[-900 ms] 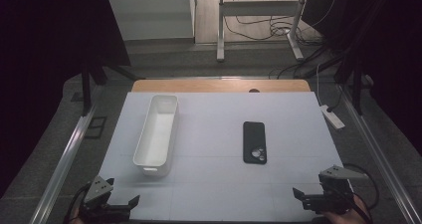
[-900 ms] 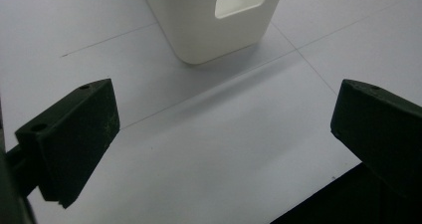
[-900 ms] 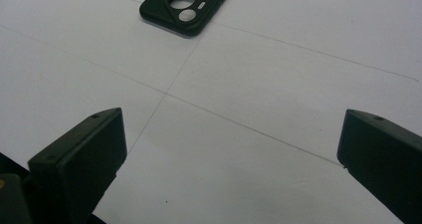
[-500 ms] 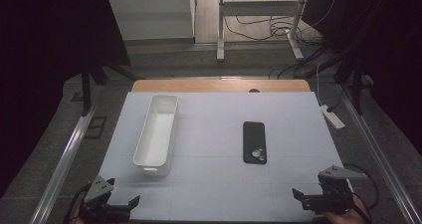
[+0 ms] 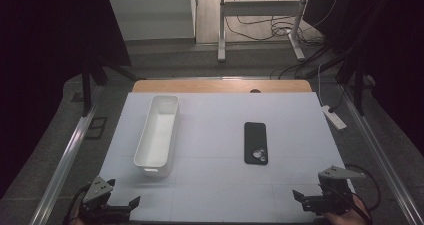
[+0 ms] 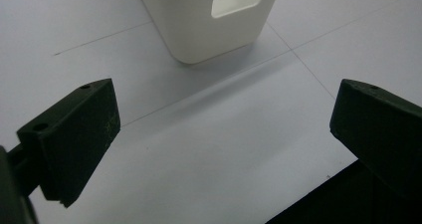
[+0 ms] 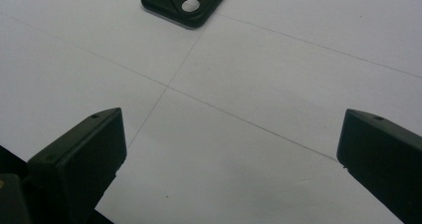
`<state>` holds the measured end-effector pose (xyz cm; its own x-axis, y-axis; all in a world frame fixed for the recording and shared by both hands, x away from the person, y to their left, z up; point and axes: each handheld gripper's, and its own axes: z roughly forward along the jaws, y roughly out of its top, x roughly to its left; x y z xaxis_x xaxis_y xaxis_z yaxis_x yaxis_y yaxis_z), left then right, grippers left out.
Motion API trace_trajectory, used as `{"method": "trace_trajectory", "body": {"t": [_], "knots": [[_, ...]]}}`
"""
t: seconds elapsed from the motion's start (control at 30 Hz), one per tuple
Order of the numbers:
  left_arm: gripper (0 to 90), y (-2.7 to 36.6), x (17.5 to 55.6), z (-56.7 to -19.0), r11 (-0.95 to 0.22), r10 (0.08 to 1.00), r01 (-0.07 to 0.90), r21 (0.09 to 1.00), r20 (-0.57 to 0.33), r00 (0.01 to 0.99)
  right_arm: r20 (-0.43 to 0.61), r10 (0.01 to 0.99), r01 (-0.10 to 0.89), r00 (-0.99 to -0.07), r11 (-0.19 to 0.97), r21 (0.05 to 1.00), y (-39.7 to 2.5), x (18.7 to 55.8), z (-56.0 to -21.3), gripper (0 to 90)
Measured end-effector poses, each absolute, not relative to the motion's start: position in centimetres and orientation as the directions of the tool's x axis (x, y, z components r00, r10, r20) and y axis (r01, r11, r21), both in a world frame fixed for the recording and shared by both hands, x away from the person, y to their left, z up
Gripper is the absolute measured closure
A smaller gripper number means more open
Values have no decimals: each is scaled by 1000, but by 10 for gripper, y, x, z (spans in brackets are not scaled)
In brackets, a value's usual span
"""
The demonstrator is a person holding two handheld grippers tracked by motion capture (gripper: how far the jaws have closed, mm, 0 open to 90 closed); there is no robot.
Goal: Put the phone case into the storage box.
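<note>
A long white bin (image 5: 159, 130) lies lengthwise on the left half of the white table (image 5: 220, 190). Its near end, with a handle slot, shows in the left gripper view (image 6: 215, 20). A black phone case (image 5: 255, 142) lies flat to the right of centre, camera cutouts toward me; its near end shows in the right gripper view (image 7: 186, 4). My left gripper (image 5: 131, 203) rests open at the table's front left corner, short of the bin. My right gripper (image 5: 299, 196) is open at the front right, short of the case. Nothing sits between either pair of jaws.
A wooden strip (image 5: 220, 86) runs along the table's far edge. A white power strip (image 5: 333, 117) lies off the right side. Metal rails (image 5: 70, 160) flank the table. Desk legs and cables (image 5: 260, 25) stand on the floor beyond.
Both grippers have barely shifted at the front edge. The bin and the phone case have not moved.
</note>
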<state>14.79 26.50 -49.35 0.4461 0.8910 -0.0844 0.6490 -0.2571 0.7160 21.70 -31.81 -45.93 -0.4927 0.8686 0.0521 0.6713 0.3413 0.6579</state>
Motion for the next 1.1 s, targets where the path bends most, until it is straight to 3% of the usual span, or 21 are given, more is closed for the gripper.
{"method": "trace_trajectory", "body": {"t": [1.1], "knots": [[6,264,148,-493,-267,889,646,716,-77,452,31,837,639,-546,392,662,-306,245,-458,0]]}}
